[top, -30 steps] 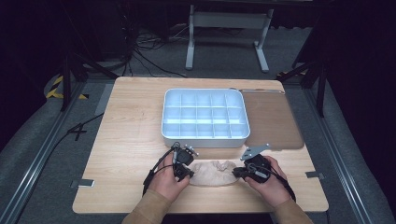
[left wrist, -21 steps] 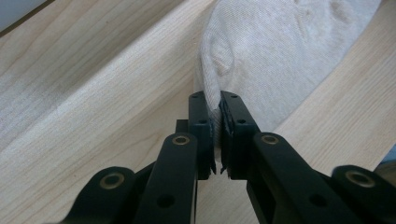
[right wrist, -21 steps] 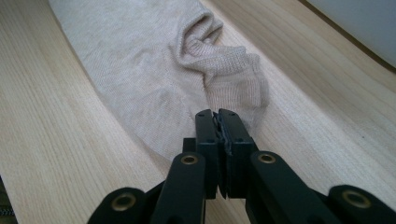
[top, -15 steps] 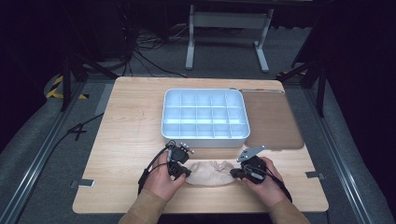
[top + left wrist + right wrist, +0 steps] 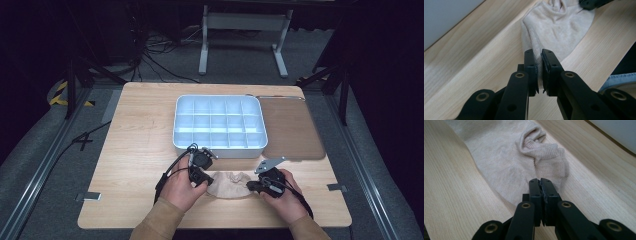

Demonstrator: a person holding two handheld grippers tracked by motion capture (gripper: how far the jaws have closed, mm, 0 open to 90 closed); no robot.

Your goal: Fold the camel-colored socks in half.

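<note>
Near edge of the bench [image 5: 130, 150]: two sleeved forearms come in from below, one tool in each hand. Left tool [image 5: 202, 176] has its jaws nearly together, clamped on the left end of a beige sock [image 5: 230, 183]; in the left gripper view [image 5: 538, 72] a fold of the knit is pinched between the pads and stands up off the wood. Right tool [image 5: 256, 185] is closed tight on the sock's right end; in the right gripper view [image 5: 540, 195] the jaws meet with only a thin edge of fabric caught between them. The sock lies between the two tools, rumpled, its middle resting on the bench, near the front edge and right of centre. Farther back, a white compartment tray [image 5: 218, 147] sits mid-bench, just beyond the left tool. A brown mat [image 5: 292, 130] lies flat touching its right side.
</note>
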